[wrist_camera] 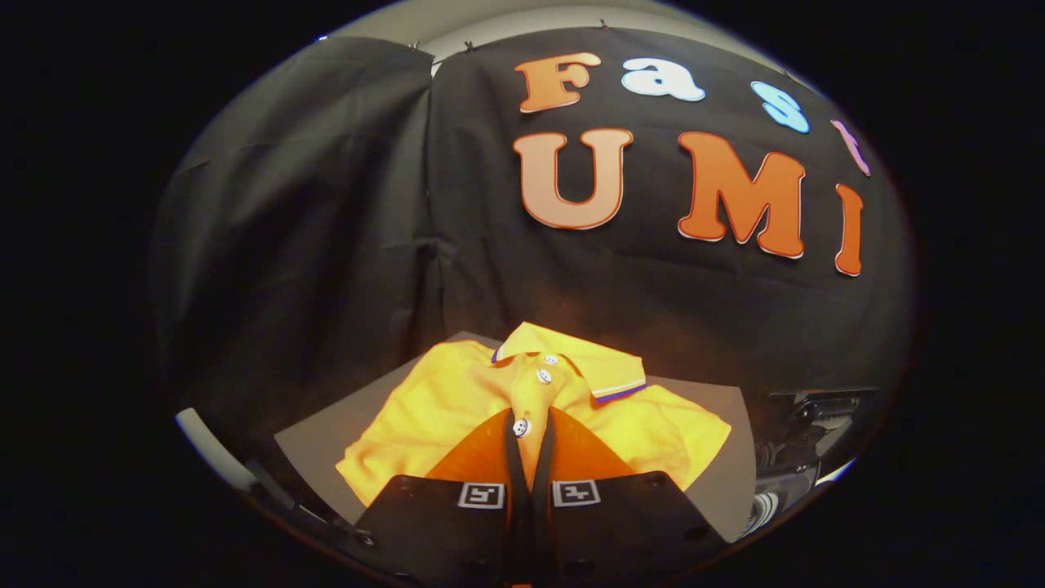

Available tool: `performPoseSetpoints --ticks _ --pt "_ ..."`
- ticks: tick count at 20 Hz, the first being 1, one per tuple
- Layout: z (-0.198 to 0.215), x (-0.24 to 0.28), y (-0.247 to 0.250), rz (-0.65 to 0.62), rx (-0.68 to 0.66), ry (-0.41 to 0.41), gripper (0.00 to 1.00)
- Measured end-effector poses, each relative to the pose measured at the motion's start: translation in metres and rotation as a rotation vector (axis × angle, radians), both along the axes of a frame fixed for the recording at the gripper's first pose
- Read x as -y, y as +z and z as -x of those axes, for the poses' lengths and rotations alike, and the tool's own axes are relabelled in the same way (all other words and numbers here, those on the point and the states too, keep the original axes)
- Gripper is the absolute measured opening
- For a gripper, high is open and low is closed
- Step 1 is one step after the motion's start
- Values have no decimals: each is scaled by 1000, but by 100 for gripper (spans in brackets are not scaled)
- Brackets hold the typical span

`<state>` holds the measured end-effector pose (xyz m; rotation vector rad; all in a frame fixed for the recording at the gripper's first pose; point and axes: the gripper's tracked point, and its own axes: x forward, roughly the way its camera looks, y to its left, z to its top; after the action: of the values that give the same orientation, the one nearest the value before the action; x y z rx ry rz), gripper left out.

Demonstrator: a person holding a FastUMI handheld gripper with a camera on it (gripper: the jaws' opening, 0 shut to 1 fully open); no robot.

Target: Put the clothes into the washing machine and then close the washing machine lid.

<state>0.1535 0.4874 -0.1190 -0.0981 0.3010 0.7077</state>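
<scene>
Fingers of gripper [529, 433] nearly closed, with only thin slit over button placket of yellow polo shirt [441, 408], lying flat on grey board [314, 437] directly ahead, collar pointing away from gripper.

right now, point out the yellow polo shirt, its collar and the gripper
yellow polo shirt [433, 408]: gripper view, on its flat front panel beside the buttons.
collar [608, 374]: gripper view, on the folded flap with the striped edge.
gripper [529, 433]: gripper view, midway between its nearly closed fingertips, over the button placket.
</scene>
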Motion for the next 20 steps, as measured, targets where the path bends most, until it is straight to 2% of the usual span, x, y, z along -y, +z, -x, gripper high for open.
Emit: performPoseSetpoints --ticks 4,6,10,14,20 --pt "0 12 54 -146 82 -21 8" --pt "12 21 79 -193 134 -28 8" --pt "32 41 119 -227 202 -46 8" --pt "40 69 159 -289 241 -99 8" --pt "37 148 208 -321 324 -183 8"
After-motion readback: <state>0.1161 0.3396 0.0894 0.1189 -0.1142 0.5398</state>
